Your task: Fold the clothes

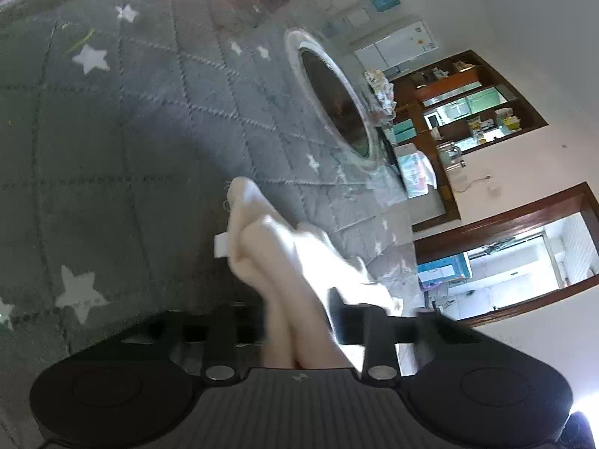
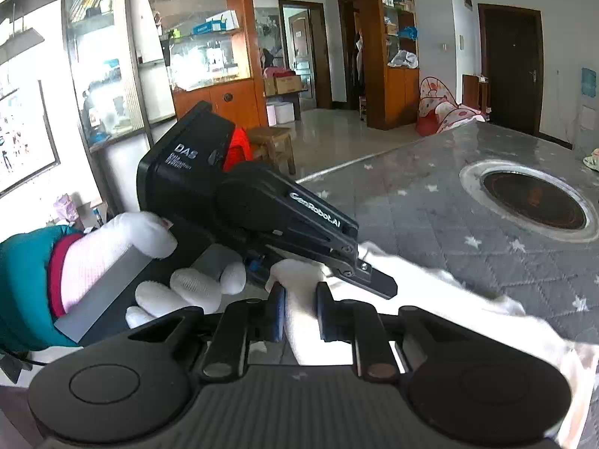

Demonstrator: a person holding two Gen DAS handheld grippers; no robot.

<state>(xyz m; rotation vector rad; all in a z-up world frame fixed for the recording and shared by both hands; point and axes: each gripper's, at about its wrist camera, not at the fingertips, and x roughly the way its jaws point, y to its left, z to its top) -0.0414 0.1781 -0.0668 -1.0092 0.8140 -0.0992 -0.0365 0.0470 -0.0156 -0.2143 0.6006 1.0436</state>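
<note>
Right wrist view: right hand-held gripper (image 2: 299,312) is clamped on a white garment (image 2: 430,292), cloth pinched between both fingers and trailing off ahead and to its right across the desk (image 2: 430,202). Just ahead and left of it, the left hand-held gripper (image 2: 359,262) also bites the same cloth, held by a white-gloved hand (image 2: 149,239) with a teal sleeve (image 2: 22,284). Only this view shows that other unit and the hand.

Left wrist view: bunched white garment (image 1: 277,254) runs up between its fingers, closed on it; right-side finger (image 1: 337,310) visible, left one blurred. A small white tag (image 1: 221,245) sticks out on the cloth's left. Right gripper isn't visible here.

Desk has a grey quilted cover with white stars (image 1: 90,58) and a round dark inset ring (image 2: 531,200) well ahead, seen in both views.

Readable text, right view only: "DAS" (image 2: 186,155) and "GenRobot.AI" (image 2: 314,211) on the left unit's body. Smaller print under "DAS" is too blurred.
</note>
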